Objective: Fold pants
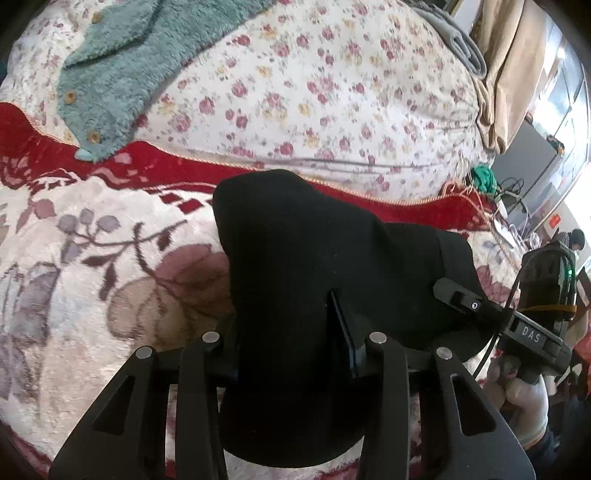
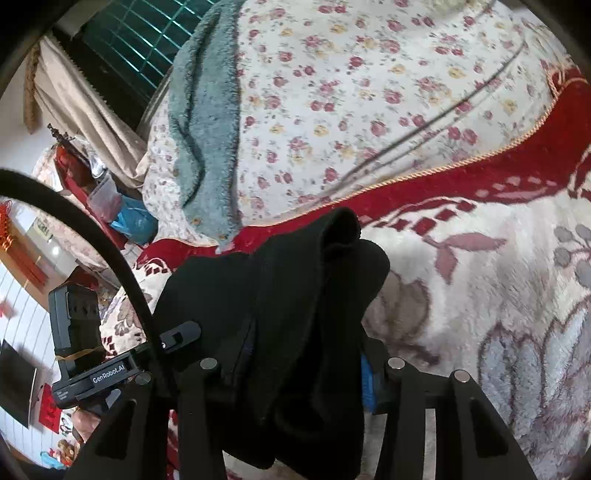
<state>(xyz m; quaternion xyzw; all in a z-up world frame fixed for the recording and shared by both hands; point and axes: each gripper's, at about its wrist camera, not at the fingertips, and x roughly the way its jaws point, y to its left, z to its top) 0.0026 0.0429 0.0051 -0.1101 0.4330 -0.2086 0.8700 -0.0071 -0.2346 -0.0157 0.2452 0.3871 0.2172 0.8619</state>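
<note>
Left wrist view: clamping black pants in left gripper, right gripper likewise gripping cloth, bunching above the patterned blanket, folding seemingly barely begun.

Bed: cream blanket with red border, grey-mauve flowers | Beyond: rose-print quilt, teal fleece garment on it | Window: green grille, beige curtain | Wall: white tiles | Light: daylight
</note>
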